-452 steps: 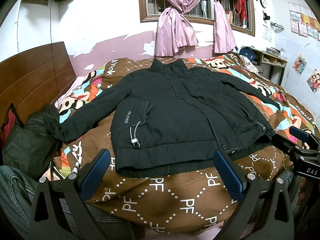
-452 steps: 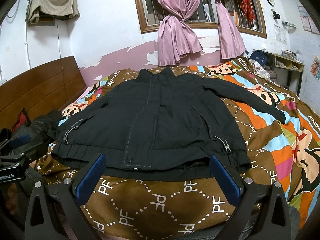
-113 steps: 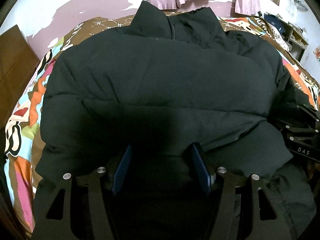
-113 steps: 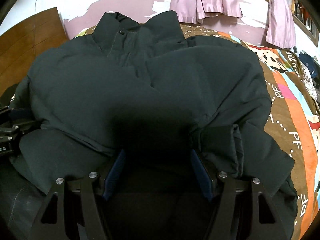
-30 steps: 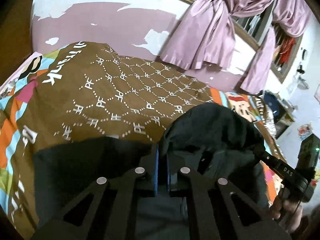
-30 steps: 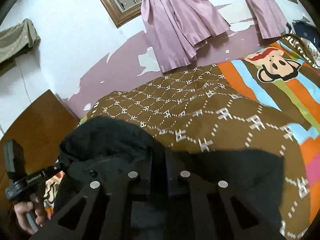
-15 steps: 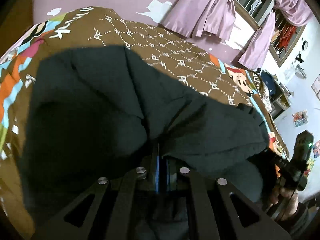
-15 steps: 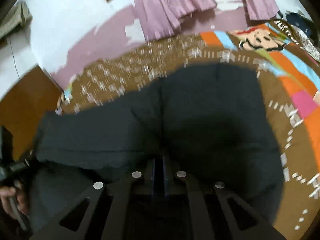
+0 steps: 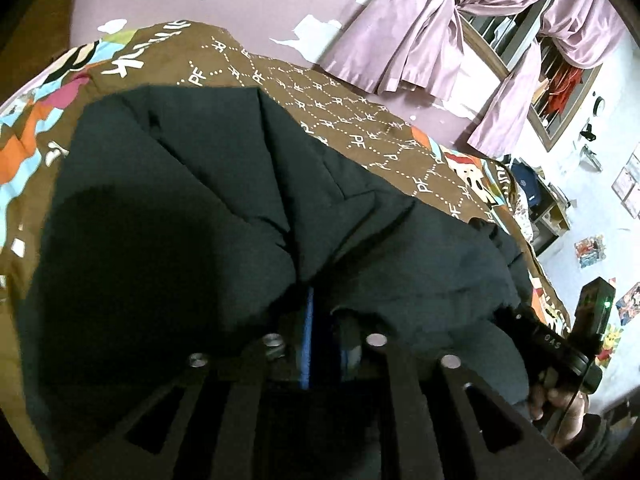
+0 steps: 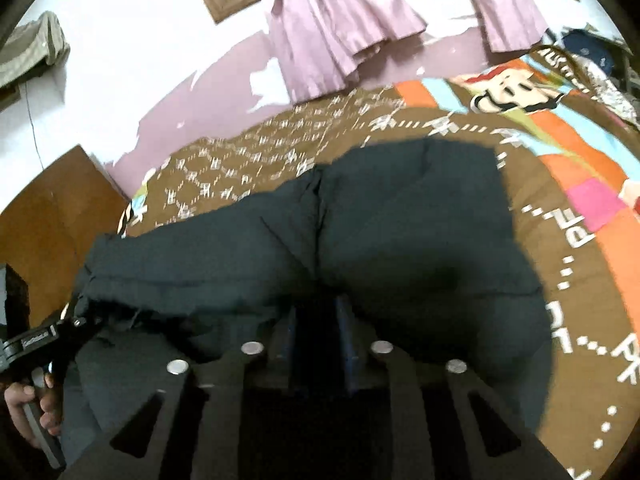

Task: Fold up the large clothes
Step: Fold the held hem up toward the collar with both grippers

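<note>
Left wrist view: bedspread [image 9: 352, 120] printed "PF". Left tool [image 9: 324, 336] angled down onto black jacket [image 9: 192, 208] folded on the bed, jaws opening, fabric between.

Right wrist view: "PF" again. Right tool [image 10: 318, 336] likewise opening, jacket [image 10: 400, 240] fabric between.

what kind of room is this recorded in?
Most likely a home bedroom: a black jacket lies on a bed with a patterned bedspread, a wooden headboard stands at one end, and pink curtains hang at a barred window.
</note>
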Tool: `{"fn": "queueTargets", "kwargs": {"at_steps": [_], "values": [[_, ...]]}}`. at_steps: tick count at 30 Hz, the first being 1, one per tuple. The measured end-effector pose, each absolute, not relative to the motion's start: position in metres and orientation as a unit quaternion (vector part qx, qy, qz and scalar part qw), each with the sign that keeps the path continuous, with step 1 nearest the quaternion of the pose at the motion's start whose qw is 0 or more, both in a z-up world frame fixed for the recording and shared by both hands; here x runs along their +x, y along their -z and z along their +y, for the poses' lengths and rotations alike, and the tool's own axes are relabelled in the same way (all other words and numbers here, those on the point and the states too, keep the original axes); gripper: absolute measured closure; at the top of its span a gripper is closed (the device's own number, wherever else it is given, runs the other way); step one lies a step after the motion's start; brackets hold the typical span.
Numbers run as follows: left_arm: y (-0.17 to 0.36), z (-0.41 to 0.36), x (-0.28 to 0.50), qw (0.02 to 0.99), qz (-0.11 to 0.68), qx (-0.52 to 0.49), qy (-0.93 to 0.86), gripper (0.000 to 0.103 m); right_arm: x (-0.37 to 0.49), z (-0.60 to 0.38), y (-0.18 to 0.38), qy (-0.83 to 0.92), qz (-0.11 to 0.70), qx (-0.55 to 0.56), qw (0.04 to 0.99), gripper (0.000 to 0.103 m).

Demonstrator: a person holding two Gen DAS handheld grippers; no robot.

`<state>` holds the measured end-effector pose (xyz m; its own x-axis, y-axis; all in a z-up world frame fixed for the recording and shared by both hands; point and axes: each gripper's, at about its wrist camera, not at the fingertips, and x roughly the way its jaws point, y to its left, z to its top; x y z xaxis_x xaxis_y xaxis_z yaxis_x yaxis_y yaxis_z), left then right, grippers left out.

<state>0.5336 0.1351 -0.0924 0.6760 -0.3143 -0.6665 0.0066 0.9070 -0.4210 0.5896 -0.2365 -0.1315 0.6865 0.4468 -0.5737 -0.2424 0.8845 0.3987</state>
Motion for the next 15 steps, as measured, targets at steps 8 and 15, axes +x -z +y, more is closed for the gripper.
{"fn": "queueTargets", "kwargs": {"at_steps": [8, 15], "values": [[0.038, 0.149, 0.507, 0.949, 0.261, -0.166, 0.056, 0.069, 0.609, -0.256, 0.068, -0.179, 0.266, 0.179, 0.93, 0.078], [0.027, 0.118, 0.584, 0.932, 0.306, -0.159, 0.108, 0.069, 0.668, -0.193, 0.066, -0.303, 0.34, 0.171, 0.874, 0.078]]}}
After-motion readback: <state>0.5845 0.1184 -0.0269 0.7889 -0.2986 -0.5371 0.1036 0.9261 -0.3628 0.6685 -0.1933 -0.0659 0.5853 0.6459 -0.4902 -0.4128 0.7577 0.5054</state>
